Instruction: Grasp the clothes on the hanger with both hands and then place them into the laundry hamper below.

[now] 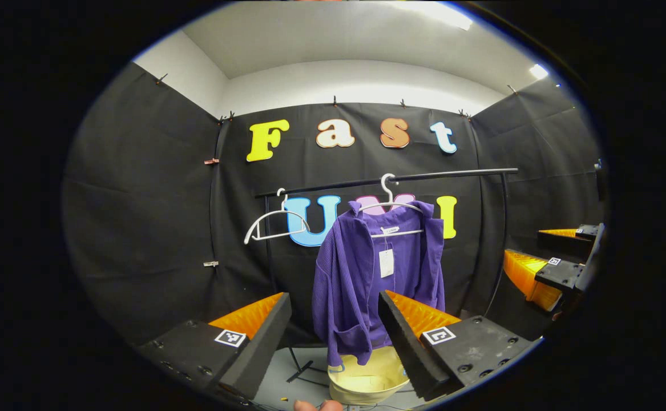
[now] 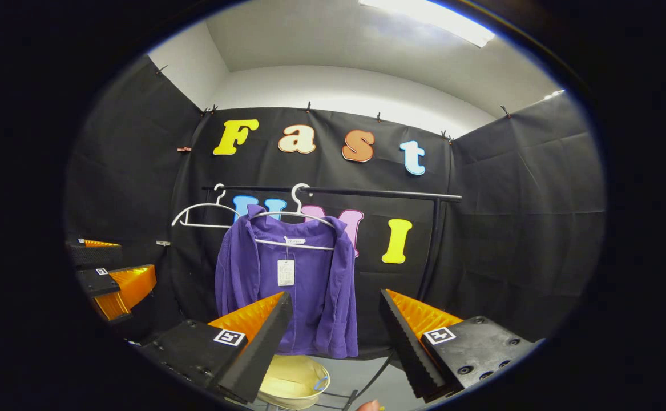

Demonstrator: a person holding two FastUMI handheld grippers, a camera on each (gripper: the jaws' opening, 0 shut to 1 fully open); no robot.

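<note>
Currently, both the left gripper (image 1: pixel 335 319) and right gripper (image 2: pixel 335 322) are spread apart and empty, with the purple shirt (image 1: pixel 367 274) hanging at 12 o'clock above the yellow hamper (image 1: pixel 367 379) at 6 o'clock.

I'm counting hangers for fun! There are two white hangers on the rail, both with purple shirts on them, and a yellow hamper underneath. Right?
Not quite. Only one white hanger holds the purple shirt; the other hanger is bare, as the right gripper view shows. The yellow hamper does sit underneath.
</note>
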